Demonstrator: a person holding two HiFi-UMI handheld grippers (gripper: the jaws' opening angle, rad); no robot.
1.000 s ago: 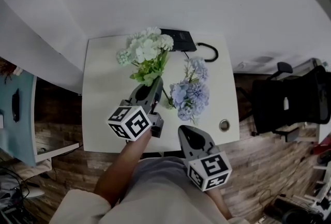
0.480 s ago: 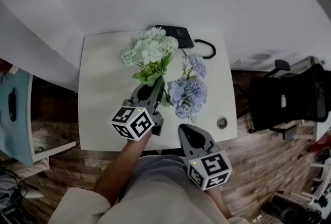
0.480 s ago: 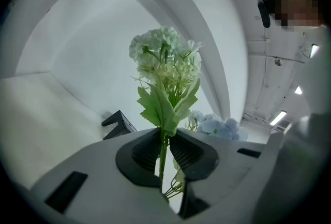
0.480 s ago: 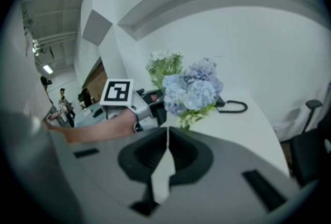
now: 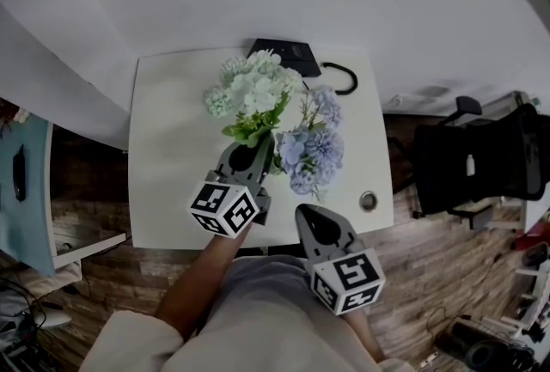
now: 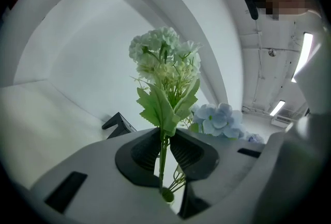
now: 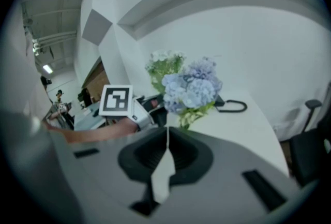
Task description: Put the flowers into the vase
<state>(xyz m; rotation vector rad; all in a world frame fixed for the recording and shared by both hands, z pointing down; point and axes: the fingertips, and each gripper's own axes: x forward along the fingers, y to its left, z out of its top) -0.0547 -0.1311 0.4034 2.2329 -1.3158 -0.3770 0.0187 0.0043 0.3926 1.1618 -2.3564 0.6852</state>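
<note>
White-green flower stem (image 6: 162,162) clamped in left claw (image 6: 164,141); right claw (image 7: 166,140) clenched, empty.

Left gripper (image 5: 258,145), right gripper (image 5: 303,214): both were grey moulded shells with black ribbed pads (image 6: 145,151). Each bore a white cube (image 5: 225,209) of black square markers. My clothing (image 5: 266,319) was pale grey.

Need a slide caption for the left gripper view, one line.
Left gripper shut on the stem of a white-green flower bunch, with blue flowers behind it at right.
</note>
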